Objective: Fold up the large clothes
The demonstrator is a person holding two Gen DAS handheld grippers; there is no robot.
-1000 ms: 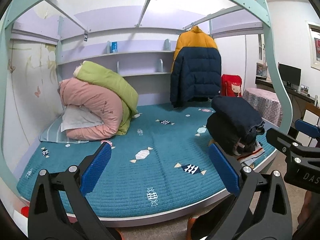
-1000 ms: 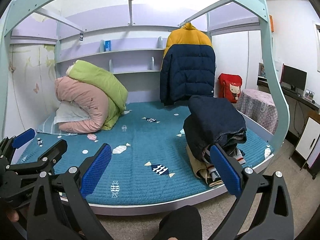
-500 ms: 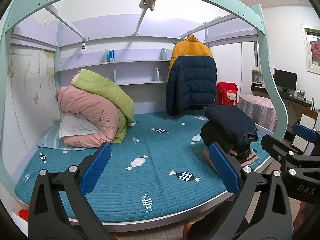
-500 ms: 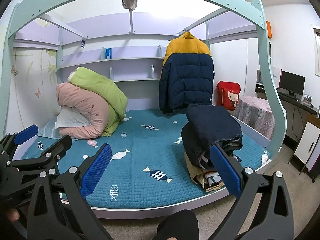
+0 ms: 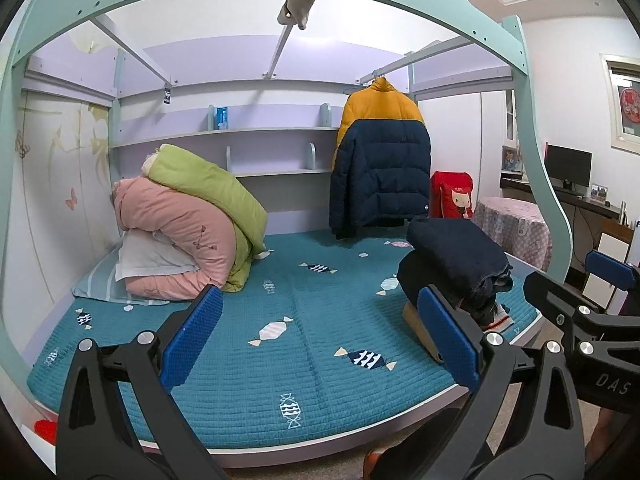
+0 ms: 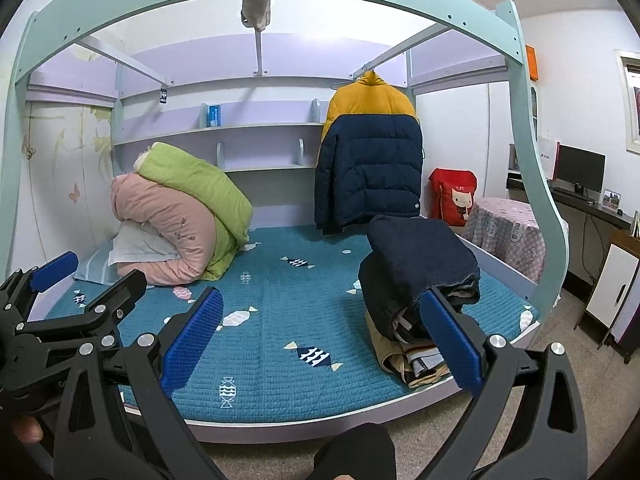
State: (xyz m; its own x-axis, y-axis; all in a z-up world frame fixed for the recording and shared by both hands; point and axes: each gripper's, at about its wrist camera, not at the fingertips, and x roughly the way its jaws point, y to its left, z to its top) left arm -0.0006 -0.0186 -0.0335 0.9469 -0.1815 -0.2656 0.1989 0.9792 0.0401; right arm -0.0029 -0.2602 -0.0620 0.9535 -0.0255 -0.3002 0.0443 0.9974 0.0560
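A stack of folded clothes with a dark navy garment on top (image 5: 456,264) (image 6: 416,272) sits at the right front of the teal bed (image 5: 312,360) (image 6: 276,380). A yellow and navy puffer jacket (image 5: 380,164) (image 6: 368,160) hangs on a rail at the back. My left gripper (image 5: 320,340) is open and empty, held off the bed's front edge. My right gripper (image 6: 320,336) is open and empty too, in front of the bed. Each gripper shows at the edge of the other's view.
Rolled pink and green duvets (image 5: 188,224) and a pillow lie at the back left. The mint bunk frame (image 5: 536,152) arches overhead. A red bag (image 5: 454,196), a covered round table (image 5: 516,228) and a desk with a monitor (image 5: 568,168) stand to the right.
Both grippers have drawn back and risen from the bed, so more of the frame and room shows. Both stay open and empty.
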